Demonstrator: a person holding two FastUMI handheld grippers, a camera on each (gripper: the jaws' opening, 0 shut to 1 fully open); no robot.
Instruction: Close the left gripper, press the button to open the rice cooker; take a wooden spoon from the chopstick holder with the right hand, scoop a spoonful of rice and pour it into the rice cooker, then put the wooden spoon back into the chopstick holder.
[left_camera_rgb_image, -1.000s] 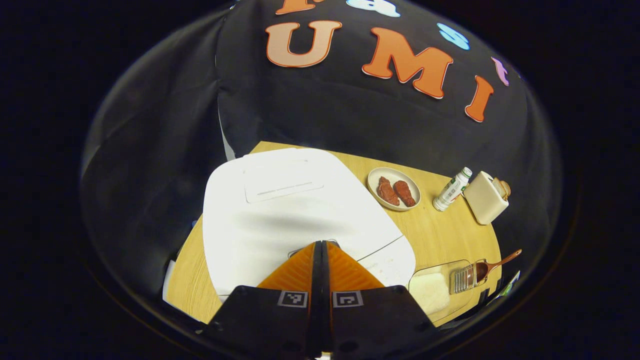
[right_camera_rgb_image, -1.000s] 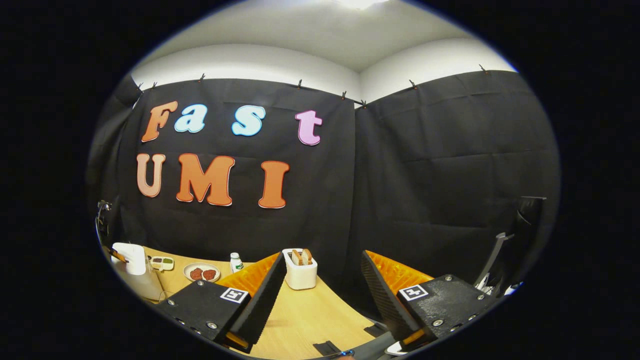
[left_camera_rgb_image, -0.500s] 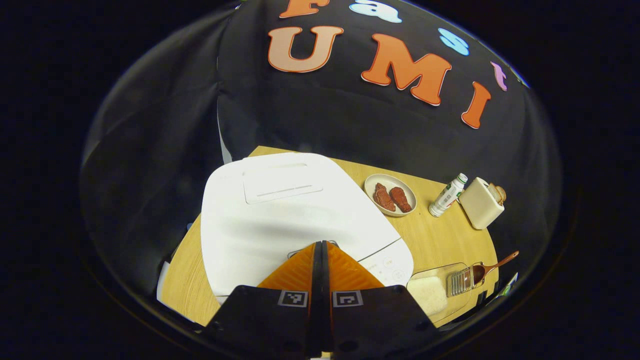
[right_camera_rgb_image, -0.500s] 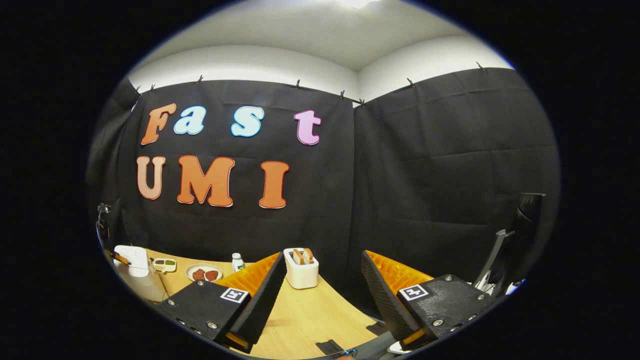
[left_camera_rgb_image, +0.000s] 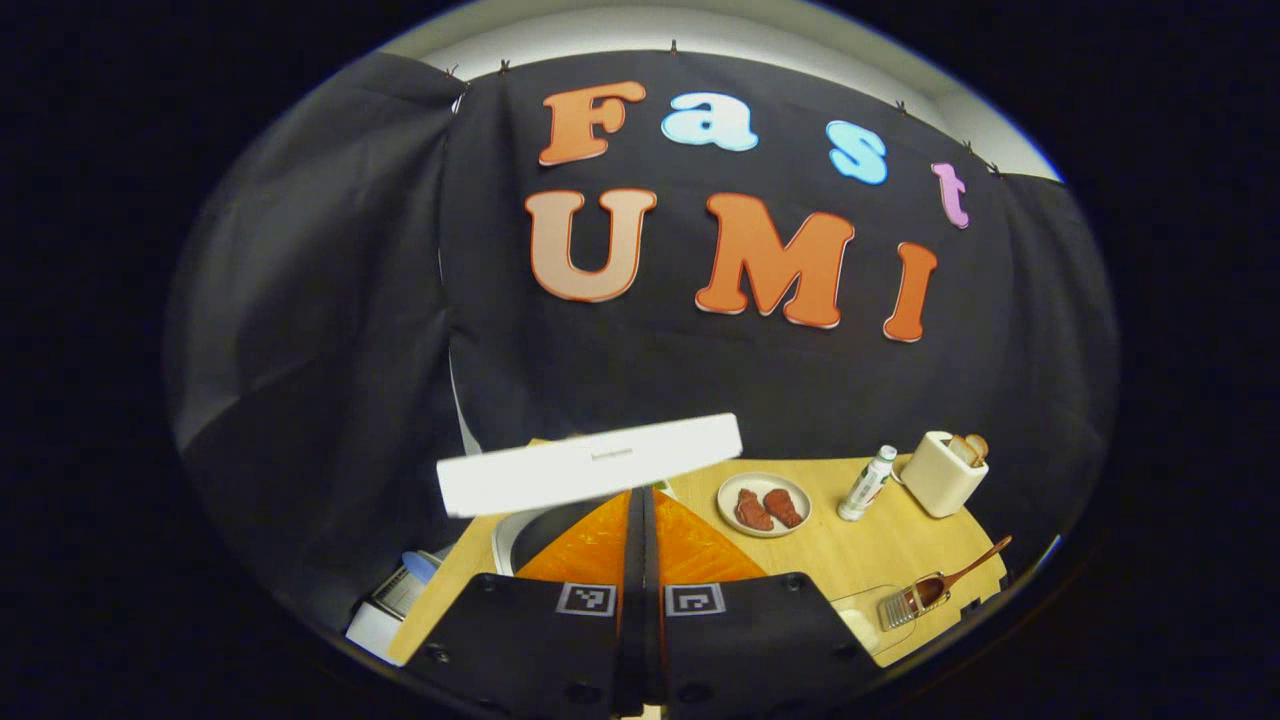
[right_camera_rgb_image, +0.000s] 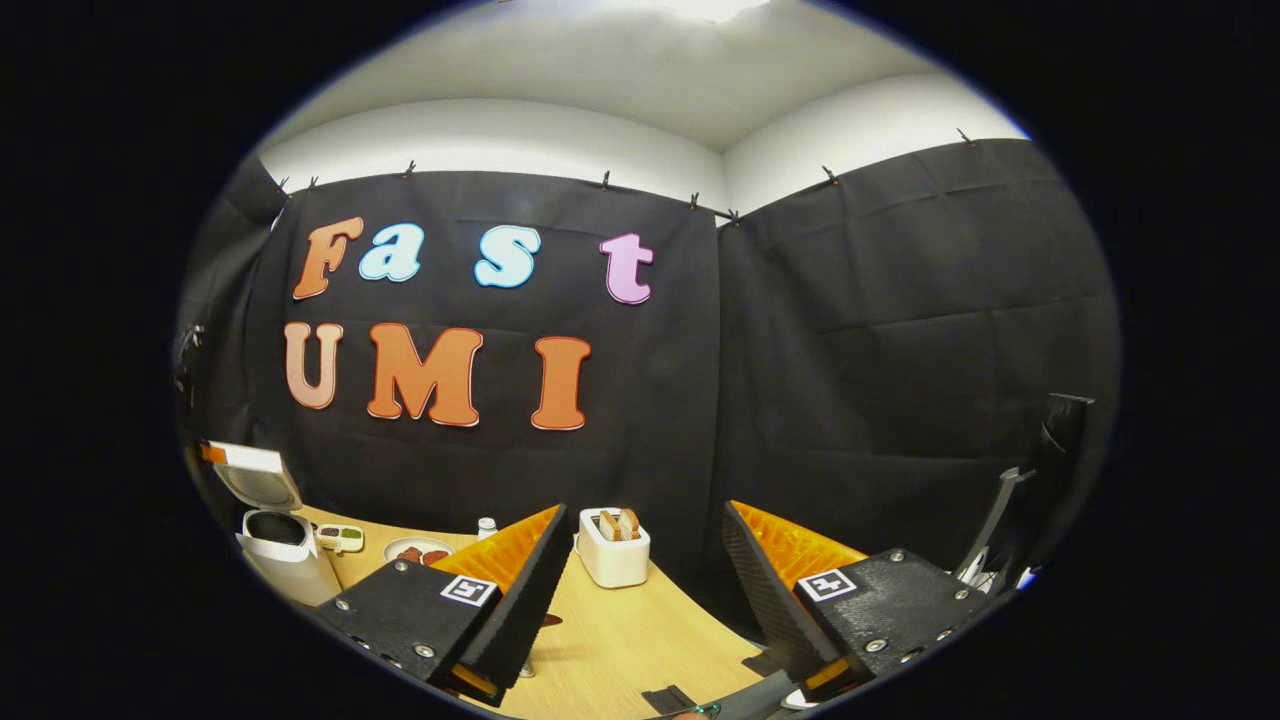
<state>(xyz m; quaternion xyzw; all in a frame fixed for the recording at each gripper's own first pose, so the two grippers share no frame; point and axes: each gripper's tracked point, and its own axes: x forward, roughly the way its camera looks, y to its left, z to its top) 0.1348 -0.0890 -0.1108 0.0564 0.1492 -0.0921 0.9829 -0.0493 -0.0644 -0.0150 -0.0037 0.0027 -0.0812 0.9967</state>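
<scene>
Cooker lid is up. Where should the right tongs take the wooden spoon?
Grip the wooden spoon on its bare handle, which sticks up and out to the right of the chopstick holder. The bowl end sits down inside the holder, so come from above on the handle side with the right tongs, open now, and draw it out along its length.

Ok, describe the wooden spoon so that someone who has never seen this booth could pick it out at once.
Start in the left gripper view at the white rice cooker with its raised lid on the wooden table. Cross past the plate of meat to the table's near right corner, where a holder lies. The wooden spoon rests there, its brown handle slanting up to the right, the one long, thin thing there.
</scene>
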